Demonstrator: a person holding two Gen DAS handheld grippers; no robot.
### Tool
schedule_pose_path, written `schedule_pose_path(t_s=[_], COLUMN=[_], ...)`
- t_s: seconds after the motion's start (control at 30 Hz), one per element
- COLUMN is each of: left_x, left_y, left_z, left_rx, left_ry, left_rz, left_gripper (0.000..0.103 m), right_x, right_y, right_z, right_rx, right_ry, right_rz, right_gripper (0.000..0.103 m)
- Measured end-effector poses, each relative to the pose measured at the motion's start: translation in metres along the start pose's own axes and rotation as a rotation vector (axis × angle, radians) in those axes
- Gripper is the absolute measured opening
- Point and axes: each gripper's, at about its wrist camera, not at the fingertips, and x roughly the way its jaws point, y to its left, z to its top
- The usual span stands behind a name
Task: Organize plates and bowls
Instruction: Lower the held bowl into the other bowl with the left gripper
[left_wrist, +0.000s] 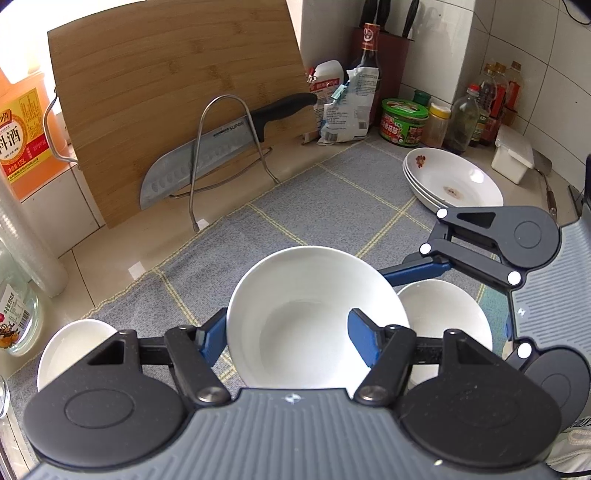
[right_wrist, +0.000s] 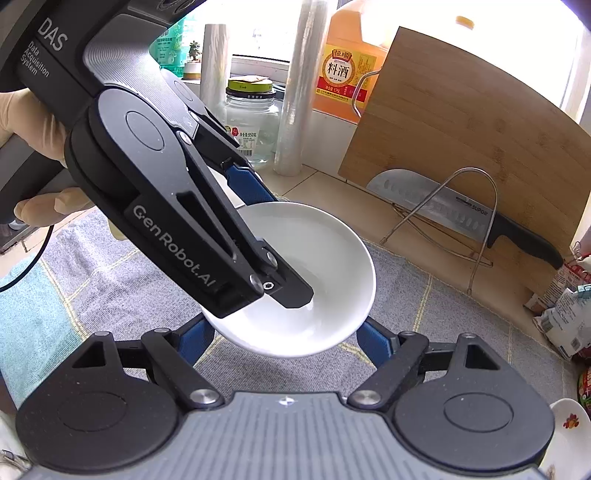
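Observation:
A white bowl sits tilted between the fingers of my left gripper, one blue finger outside its left wall and one inside; the jaws are shut on it, lifted above the grey mat. In the right wrist view the same bowl shows with the left gripper on it, and my right gripper is open just under the bowl. A second white bowl lies right of it, a third at the left. Stacked flowered plates lie at the back right.
A grey checked mat covers the counter. A bamboo cutting board and a cleaver lean in a wire rack at the back. Bottles, jars and bags crowd the back right corner. An orange jug and a jar stand left.

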Motion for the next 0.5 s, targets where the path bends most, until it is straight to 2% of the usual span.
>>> schedule_pose_path(t_s=[0.5], left_x=[-0.003], left_y=[-0.048], left_z=[0.010], left_rx=[0.087], left_ry=[-0.011], left_rz=[-0.056], left_gripper=[0.067], right_x=[-0.039], right_y=[0.000], right_z=[-0.031], right_rx=[0.061], right_ry=[-0.001], right_rz=[-0.067], right_gripper=[0.087])
